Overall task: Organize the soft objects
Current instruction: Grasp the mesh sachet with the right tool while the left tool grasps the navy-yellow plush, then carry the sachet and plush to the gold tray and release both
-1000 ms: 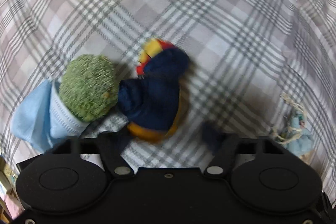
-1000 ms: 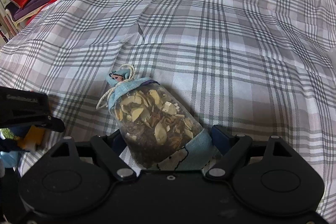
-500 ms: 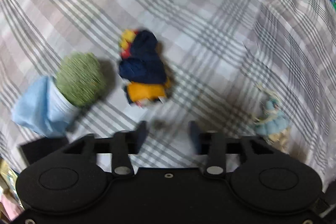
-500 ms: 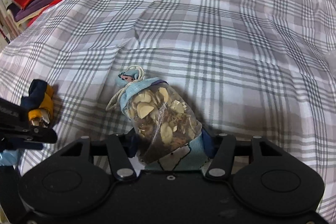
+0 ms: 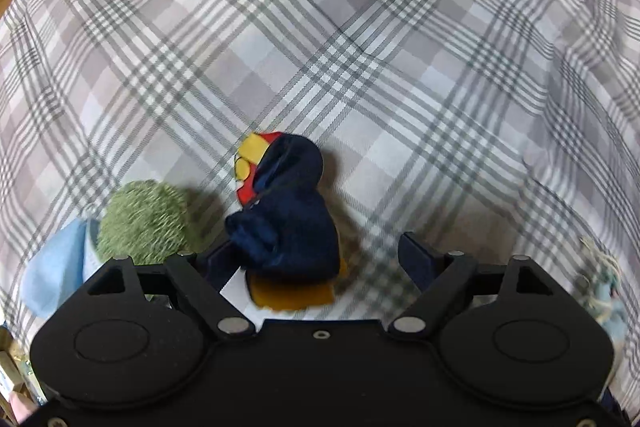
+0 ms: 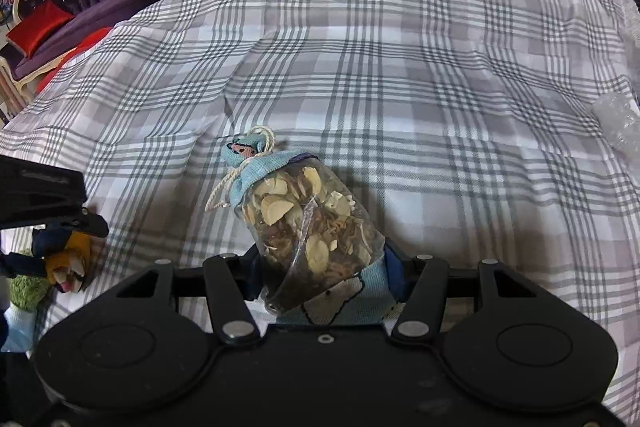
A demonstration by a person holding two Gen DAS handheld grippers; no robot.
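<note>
**A:** How do your two hands stand at this moment?

**B:** I point my left gripper (image 5: pixel 322 255) steeply down at the checked bedcover (image 5: pixel 360 39). Its jaws have just been opening and now they stand wide apart. The navy plush toy (image 5: pixel 286 219) lies between them in the lower middle of the frame. The left finger (image 5: pixel 218 261) is just beside the toy, but I cannot tell if it touches; the right finger is clearly apart from it.

**A:** And the right hand?

**B:** My right gripper (image 6: pixel 320 273) also points down, but less steeply. Its jaws have just closed, and they now squeeze the lower part of the sachet (image 6: pixel 308 223), a clear pouch of dried slices with a blue knitted top tied by a cord. The sachet stands tilted in the lower middle of the frame.

**A:** Where are the other soft things?

**B:** In the left wrist view, the green fuzzy ball (image 5: pixel 146 221) with its light blue cloth (image 5: pixel 54 277) lies at the lower left, just beside the navy toy. In the right wrist view I see the same toys small at the left edge, under my other gripper.

**A:** Can you read any label or writing?

**B:** No. There is a small pale mark on the black body of the left gripper at the left edge of the right view, but it is too small to read.
</note>
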